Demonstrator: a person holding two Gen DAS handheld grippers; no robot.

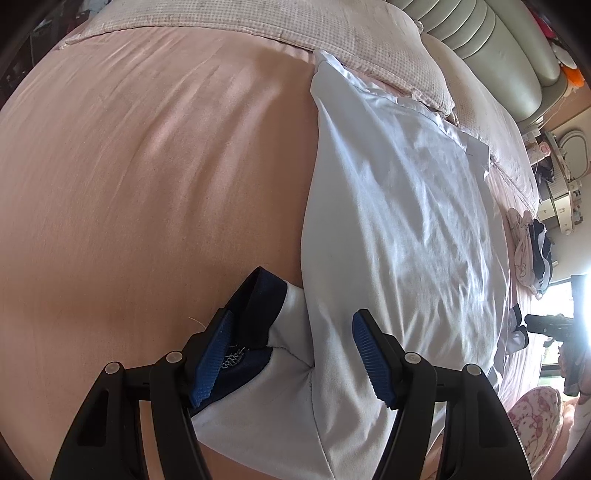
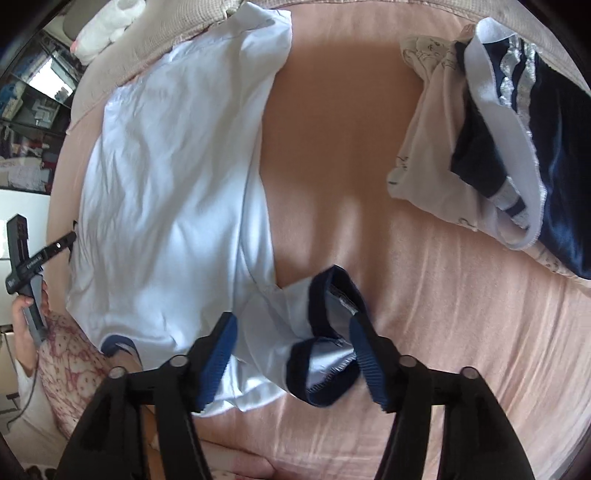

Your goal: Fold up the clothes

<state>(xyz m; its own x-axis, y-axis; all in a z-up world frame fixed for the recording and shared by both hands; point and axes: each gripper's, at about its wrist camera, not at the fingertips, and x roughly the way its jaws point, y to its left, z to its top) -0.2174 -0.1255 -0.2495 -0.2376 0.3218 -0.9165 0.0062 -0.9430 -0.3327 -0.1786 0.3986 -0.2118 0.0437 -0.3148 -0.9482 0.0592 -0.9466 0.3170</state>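
Note:
A white shirt [image 1: 399, 206] with navy sleeve cuffs lies spread on the pink bed sheet [image 1: 147, 166]. My left gripper [image 1: 291, 354] is open, its jaws wide on either side of one sleeve and its navy cuff [image 1: 255, 306], just above the cloth. In the right wrist view the same shirt [image 2: 173, 177] lies to the left. My right gripper [image 2: 295, 354] is open over the other sleeve and its navy cuff [image 2: 325, 321]. The left gripper's handle [image 2: 26, 258] shows at the far left edge there.
A pile of other clothes, cream printed cloth [image 2: 424, 155] and a navy and white garment [image 2: 535, 155], lies at the right on the bed. A waffle-textured blanket [image 1: 258, 18] and a padded headboard [image 1: 498, 40] are at the far end. Shelves and furniture stand beyond the bed.

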